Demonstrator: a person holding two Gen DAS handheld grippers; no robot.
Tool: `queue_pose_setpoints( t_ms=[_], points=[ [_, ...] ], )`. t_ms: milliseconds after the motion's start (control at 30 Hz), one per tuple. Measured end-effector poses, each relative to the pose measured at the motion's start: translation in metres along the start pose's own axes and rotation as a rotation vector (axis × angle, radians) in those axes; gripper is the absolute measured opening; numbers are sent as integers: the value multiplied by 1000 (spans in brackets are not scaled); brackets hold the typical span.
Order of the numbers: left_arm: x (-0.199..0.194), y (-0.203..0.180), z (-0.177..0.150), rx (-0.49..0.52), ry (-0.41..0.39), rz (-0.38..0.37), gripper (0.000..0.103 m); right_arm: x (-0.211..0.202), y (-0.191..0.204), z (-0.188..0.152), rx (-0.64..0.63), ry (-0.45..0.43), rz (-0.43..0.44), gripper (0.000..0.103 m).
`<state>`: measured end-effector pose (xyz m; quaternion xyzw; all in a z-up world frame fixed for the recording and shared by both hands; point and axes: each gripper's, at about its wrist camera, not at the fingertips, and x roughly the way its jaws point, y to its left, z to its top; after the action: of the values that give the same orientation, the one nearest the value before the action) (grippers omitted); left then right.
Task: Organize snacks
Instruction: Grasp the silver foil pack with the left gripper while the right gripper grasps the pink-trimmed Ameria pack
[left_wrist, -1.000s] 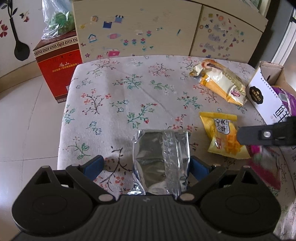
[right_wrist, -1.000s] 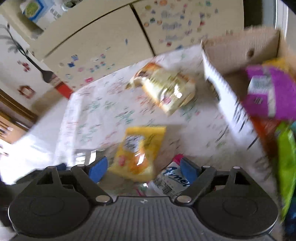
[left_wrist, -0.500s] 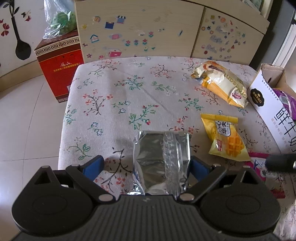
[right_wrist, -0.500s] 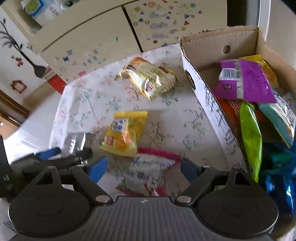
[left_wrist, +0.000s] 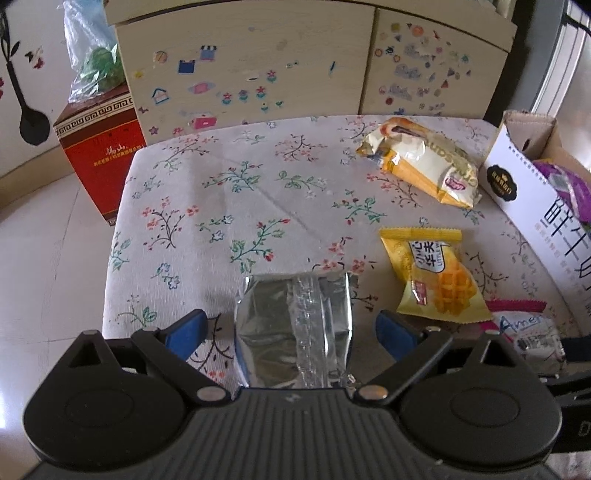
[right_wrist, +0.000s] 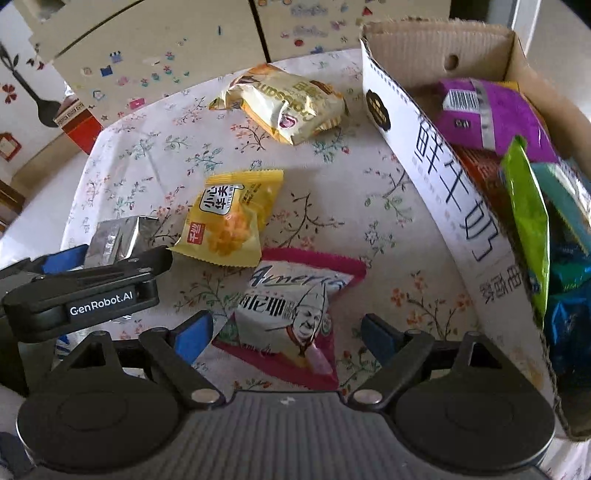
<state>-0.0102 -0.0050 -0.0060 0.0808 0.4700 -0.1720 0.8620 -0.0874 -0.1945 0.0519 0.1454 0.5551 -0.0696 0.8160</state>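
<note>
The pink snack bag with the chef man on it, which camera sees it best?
The right wrist view. There the pink snack bag lies whole on the tablecloth between the open right tongs, chef face clear. The left wrist view catches only part of it at its right side, partly hidden.

The left wrist camera sits low behind its fingers and looks forward and down, very near the silver packet (left_wrist: 293, 328); the right wrist camera looks the same way from the right, near the cardboard box (right_wrist: 476, 236); both see the yellow packet (left_wrist: 434, 275) on the flowered tablecloth (left_wrist: 229, 192).
</note>
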Motion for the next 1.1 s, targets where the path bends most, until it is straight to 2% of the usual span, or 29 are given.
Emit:
queue_pose_setpoints(
  t_ms=[167,233,300,400,467,633,933,1100],
  points=[
    [0,-4,-2,30,-5,19,95,0,5,-2,-50,-19,-24,90],
    [-2,-6,-3,41,-13,13,89,0,7,-2,-75,-30,-34,86],
    [-4,-7,-2,46,-14,-14,77,-1,8,-4,-102,-43,-47,81],
    [-6,-10,-3,59,-20,-32,66,-3,9,-5,-139,-62,-62,65],
    [-7,-11,-3,61,-23,-41,60,-5,7,-6,-151,-75,-59,59],
    [-8,-13,-3,62,-26,-38,59,-10,1,-5,-134,-84,-30,52],
    [-13,-9,0,26,-41,-34,59,-27,-5,-4,-104,-131,38,50],
    [-23,-7,7,5,-78,-43,59,-38,-12,-4,-73,-173,71,50]
  ],
)
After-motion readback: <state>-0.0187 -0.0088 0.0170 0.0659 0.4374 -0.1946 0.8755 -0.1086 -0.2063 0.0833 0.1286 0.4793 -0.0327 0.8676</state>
